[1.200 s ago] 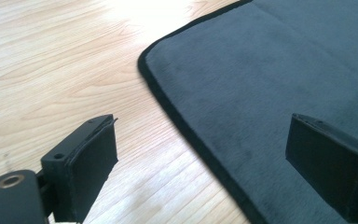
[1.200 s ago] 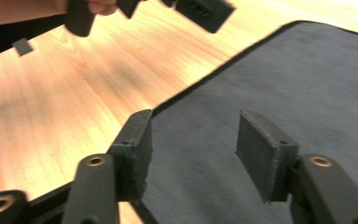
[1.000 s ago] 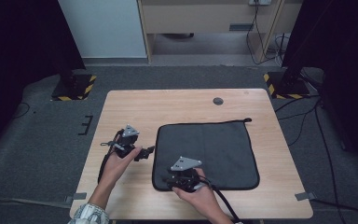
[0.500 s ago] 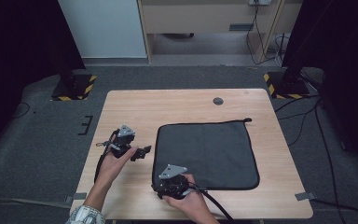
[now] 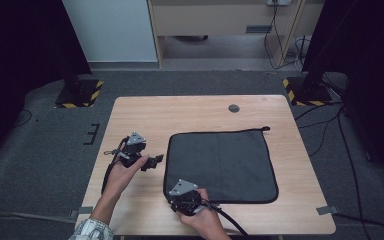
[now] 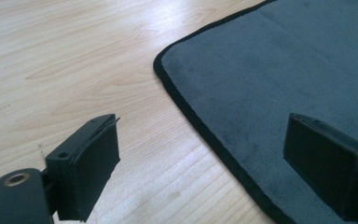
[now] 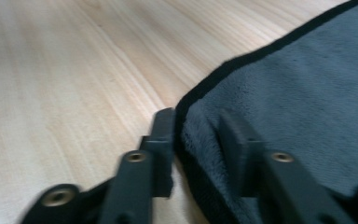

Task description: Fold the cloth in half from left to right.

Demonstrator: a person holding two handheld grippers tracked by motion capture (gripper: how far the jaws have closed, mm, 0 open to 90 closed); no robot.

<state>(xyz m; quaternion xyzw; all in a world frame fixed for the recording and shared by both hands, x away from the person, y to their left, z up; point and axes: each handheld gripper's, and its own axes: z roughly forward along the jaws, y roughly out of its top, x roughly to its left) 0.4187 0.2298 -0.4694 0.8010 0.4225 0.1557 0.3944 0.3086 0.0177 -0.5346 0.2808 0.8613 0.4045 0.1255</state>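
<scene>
Two ways to botch this: right gripper (image 5: pixel 179 204), just been closing, pinching only the black hem at the 7 o'clock corner of the grey cloth (image 5: pixel 220 165), so could slip free on a lift; or snagging, dragging everything sideways across the desk (image 5: pixel 190 112). Left gripper (image 5: pixel 152 162) hovering wide open at the cloth's 9 o'clock edge, gripping nothing, aimed toward 3 o'clock. Right hand (image 5: pixel 205 220) low at 6.

Cloth (image 7: pixel 298 93) corner bunched between right tongs (image 7: pixel 196 140); grip contact blurred.
</scene>
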